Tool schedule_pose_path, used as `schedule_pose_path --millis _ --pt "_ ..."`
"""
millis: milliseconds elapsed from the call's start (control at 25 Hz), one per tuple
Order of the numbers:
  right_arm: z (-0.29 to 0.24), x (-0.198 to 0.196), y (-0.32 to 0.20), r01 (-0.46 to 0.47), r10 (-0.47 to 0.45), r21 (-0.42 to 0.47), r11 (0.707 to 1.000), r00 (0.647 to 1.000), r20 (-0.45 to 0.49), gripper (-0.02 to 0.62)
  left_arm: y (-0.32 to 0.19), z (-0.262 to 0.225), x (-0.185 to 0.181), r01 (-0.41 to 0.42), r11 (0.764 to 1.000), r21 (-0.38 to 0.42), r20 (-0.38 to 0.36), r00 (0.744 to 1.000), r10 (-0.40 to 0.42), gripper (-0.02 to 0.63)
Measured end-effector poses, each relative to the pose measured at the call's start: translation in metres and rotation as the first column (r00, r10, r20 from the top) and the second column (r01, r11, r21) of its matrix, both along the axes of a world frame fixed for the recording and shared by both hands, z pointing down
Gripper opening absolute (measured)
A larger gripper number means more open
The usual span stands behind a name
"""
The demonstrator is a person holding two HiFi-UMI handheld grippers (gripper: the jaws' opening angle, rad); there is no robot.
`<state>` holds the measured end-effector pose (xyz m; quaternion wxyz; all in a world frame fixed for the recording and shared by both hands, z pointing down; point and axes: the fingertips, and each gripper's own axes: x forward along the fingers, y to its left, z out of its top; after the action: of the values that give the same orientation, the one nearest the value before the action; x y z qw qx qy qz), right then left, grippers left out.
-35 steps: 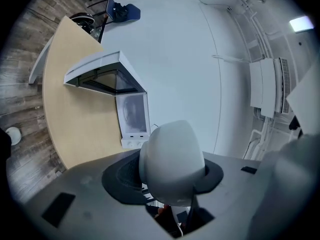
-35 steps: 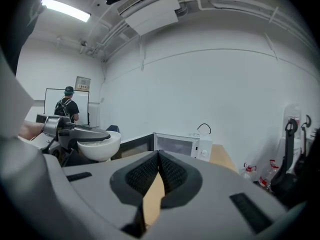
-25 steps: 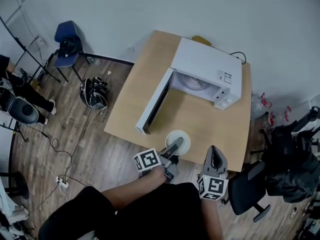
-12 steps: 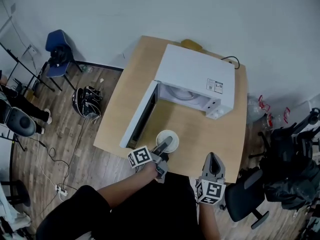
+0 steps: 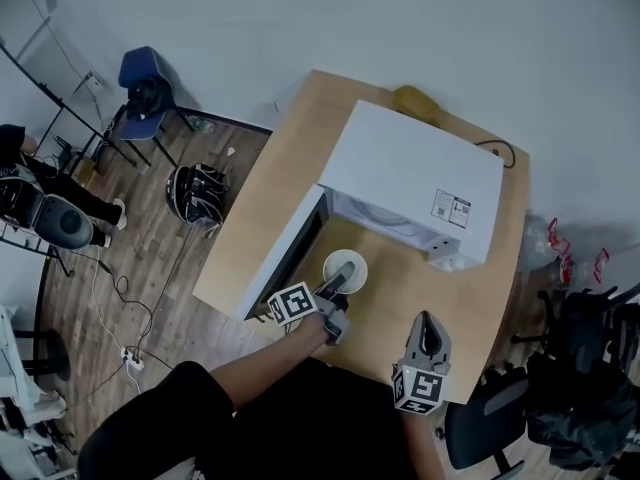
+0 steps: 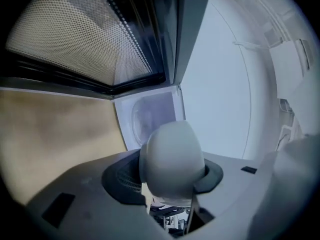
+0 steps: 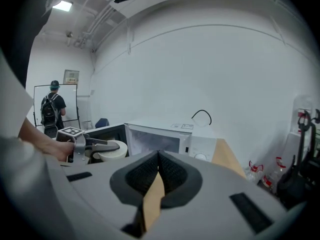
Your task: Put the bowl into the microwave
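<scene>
The white bowl (image 5: 346, 267) sits just in front of the microwave (image 5: 415, 173), out past the open mouth and not inside yet. In the right gripper view it looks to be up off the table (image 5: 410, 293), about level with the opening, though I can't say that for sure. Your left gripper (image 5: 337, 285) has it: the jaws are clamped on the near rim, one over the top and one underneath, so the bowl hangs off the far end of the tool. What matters here is that the cavity (image 5: 372, 216) lies pretty much straight ahead of the bowl, along the line your left gripper already points, so I'd guess the next bit is mostly a forward push, not a swing. Watch the door (image 5: 288, 258). It's swung wide open on your left, and the bowl and the gripper are just beside its inner face, so any drift should go right, not left. Your right gripper (image 5: 428, 322) is well back near the table's front edge, off to the right, jaws closed on nothing. The left one is clearly the nearer hand for this.
</scene>
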<state>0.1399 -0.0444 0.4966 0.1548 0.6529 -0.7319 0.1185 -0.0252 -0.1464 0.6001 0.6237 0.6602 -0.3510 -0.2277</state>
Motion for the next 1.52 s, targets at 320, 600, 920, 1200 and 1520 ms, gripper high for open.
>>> schedule_pose_path --millis 320,600,920,1200,1520 --pt "0.013 0.021 -0.026 0.018 -0.017 -0.015 1.000 1.000 0.022 0.060 -0.061 0.025 0.024 0.023 1.000 0.001 0.008 1.000 -0.023 0.196" --pt "0.019 0.027 -0.044 0.025 -0.024 -0.013 1.000 0.998 0.060 0.060 -0.111 0.046 0.045 0.030 0.999 -0.010 0.028 0.999 -0.030 0.196" --pt "0.033 0.054 -0.047 -0.025 0.028 -0.052 0.998 0.998 0.064 0.060 -0.145 0.082 0.061 0.055 0.997 -0.053 -0.001 0.999 -0.055 0.196" --pt "0.039 0.073 -0.045 -0.052 0.055 -0.066 0.996 0.997 0.047 0.060 -0.174 0.088 0.075 0.020 0.998 -0.057 0.026 0.999 -0.018 0.196" --pt "0.039 0.060 -0.039 -0.035 0.040 -0.070 0.997 0.996 0.077 0.060 -0.192 0.084 0.078 0.012 0.999 -0.037 0.197 0.980 -0.004 0.196"
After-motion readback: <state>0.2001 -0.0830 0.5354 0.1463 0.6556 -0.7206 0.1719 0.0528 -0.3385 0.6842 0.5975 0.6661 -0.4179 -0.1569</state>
